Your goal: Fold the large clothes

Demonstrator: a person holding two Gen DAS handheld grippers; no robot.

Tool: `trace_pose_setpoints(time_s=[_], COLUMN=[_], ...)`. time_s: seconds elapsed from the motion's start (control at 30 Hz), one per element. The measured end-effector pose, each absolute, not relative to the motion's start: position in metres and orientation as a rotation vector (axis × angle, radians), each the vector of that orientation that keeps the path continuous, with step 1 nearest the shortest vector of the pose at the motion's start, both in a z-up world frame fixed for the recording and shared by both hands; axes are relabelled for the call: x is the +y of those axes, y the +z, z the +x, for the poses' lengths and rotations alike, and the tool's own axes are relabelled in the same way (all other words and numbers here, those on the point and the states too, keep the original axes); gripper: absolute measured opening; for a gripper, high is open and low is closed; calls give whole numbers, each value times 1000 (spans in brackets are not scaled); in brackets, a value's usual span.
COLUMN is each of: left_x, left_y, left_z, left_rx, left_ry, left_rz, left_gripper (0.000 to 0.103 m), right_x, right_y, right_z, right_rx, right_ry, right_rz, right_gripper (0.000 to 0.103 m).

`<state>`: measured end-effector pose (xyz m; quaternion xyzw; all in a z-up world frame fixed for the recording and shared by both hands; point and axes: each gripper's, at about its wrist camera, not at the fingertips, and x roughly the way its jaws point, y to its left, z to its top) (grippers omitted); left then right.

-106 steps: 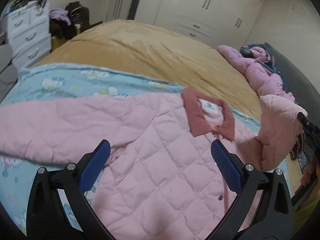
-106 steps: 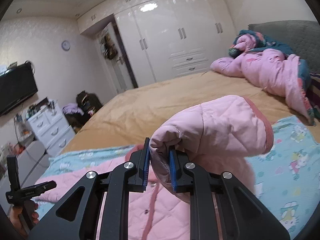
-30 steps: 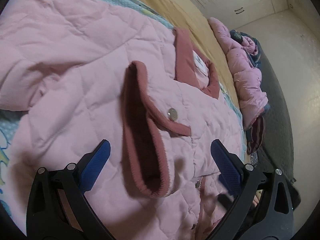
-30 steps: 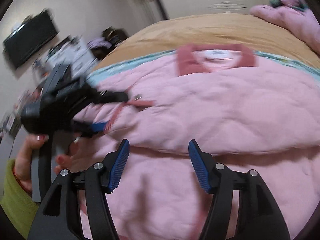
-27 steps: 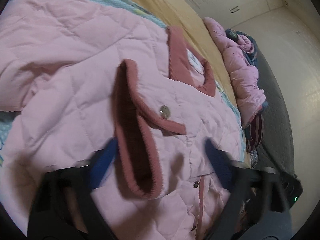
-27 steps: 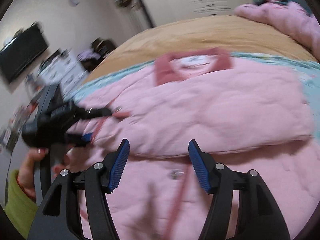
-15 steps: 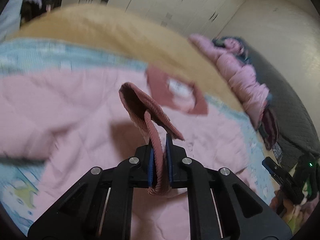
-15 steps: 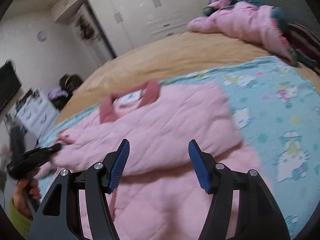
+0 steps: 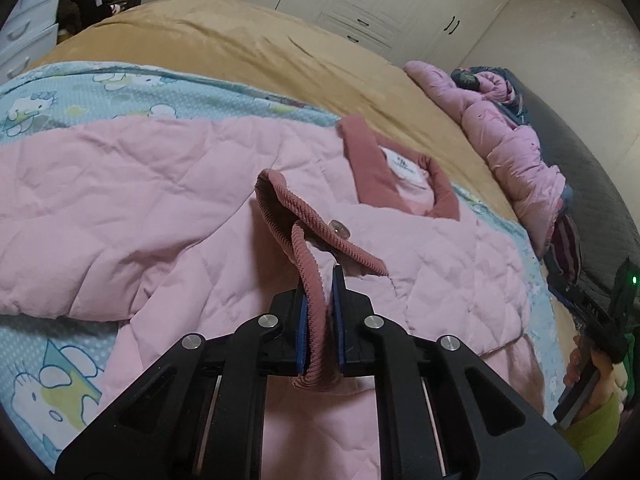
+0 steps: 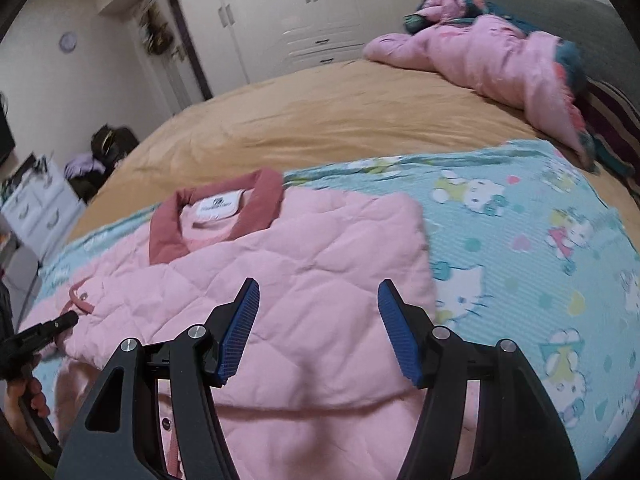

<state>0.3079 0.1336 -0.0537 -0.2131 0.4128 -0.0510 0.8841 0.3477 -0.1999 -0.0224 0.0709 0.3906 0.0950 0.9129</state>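
A pink quilted jacket [image 9: 120, 208] with a dark rose collar [image 9: 372, 160] lies spread on a light blue cartoon-print sheet [image 9: 80, 96]. My left gripper [image 9: 319, 312] is shut on the rose corduroy cuff [image 9: 316, 304] of a sleeve and holds it lifted above the jacket's front. In the right wrist view the jacket [image 10: 320, 280] shows one sleeve folded across the chest, and my right gripper [image 10: 318, 328] hovers open over it with nothing between its fingers. The left gripper's tip [image 10: 60, 322] shows at the far left beside the lifted cuff [image 10: 80, 300].
The sheet lies on a tan bedspread [image 9: 260, 52]. A pile of pink and dark clothes [image 10: 500, 48] sits by the grey headboard [image 10: 560, 8]. White wardrobes [image 10: 300, 12] line the back wall, and a white drawer unit [image 10: 36, 208] stands at the left.
My left gripper closed on the sleeve cuff and lifted it off the jacket. My right gripper swung to the right across the folded jacket, staying open.
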Motion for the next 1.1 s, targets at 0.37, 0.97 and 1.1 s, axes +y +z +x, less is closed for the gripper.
trace_pose_setpoints(time_s=[0.37, 0.97, 1.1], left_x=[139, 133, 107], left_y=[-82, -32, -29], left_z=[313, 299, 296], left_rx=[940, 851, 868], left_ry=[-98, -58, -113], left_rz=[-467, -387, -334], left_gripper=[6, 29, 38], right_x=[-215, -192, -174], right_y=[-94, -62, -65], right_z=[389, 337, 324], right_rx=[1016, 907, 948], right_ry=[130, 200, 235], right_rz=[153, 170, 145], right_gripper=[67, 84, 85])
